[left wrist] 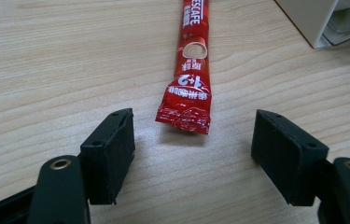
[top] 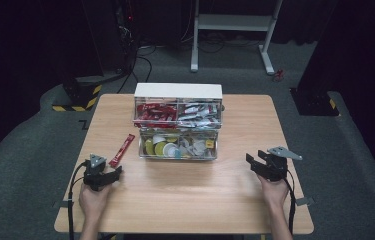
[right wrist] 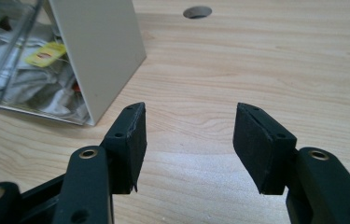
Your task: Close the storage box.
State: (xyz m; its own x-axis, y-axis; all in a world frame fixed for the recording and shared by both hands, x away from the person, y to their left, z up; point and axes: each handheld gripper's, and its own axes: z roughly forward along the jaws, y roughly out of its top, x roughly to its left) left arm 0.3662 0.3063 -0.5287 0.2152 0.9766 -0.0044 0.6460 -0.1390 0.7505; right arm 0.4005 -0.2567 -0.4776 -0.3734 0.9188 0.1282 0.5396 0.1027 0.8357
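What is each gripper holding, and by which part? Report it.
Nothing is held. The left gripper stands open just short of the red sachet; the right gripper is open over bare table.

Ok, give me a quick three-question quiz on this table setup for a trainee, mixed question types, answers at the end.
1. True or false: the red coffee stick lies loose on the table, outside the clear box.
2. Multiple choice: which tongs are nearest the coffee stick? A) left tongs B) right tongs C) both equally
3. Fill in: the top-left compartment of the clear box holds packets coloured ____.

Key: 1 true. 2 A; the stick's end lies just ahead of the open left tongs, untouched, while the right tongs, also open, sit near the box's right end. 3 red.
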